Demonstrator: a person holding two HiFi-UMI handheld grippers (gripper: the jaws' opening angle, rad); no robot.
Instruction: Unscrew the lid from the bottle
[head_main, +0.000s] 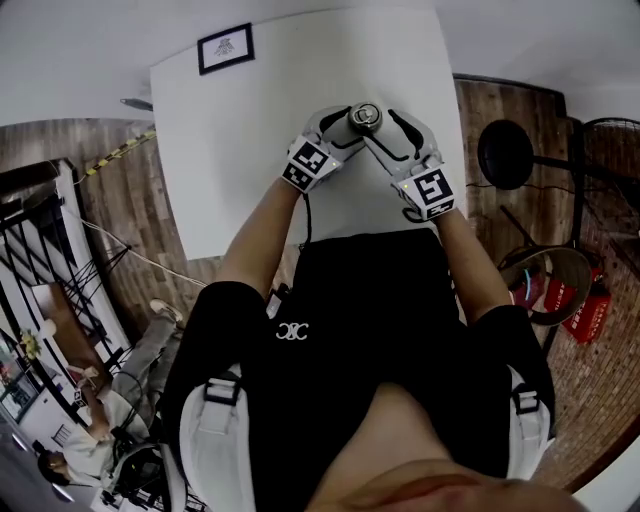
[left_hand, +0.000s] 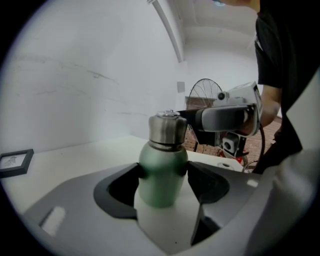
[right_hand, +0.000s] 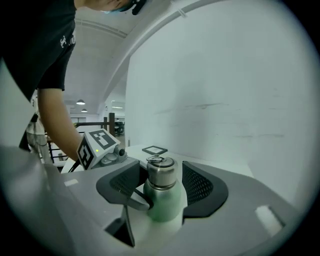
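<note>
Left gripper (left_hand: 165, 176) jaws nearly shut, clamped on the green body of the bottle (left_hand: 161, 165), below its shoulder. Right gripper (right_hand: 163, 169) sits on the bottle's opposite side, higher up, jaws pinched narrow onto the steel lid (right_hand: 161, 175). Bottle is upright on the white table (head_main: 230, 150), lid seated. Framed picture (head_main: 225, 48) lies well beyond the bottle.

The left tongs (left_hand: 163, 172) clamp the green bottle (left_hand: 161, 184) by its body on the white counter (left_hand: 75, 156); its steel lid (left_hand: 167, 128) is on; the right tongs (left_hand: 196, 120) sit just beside that lid.
</note>
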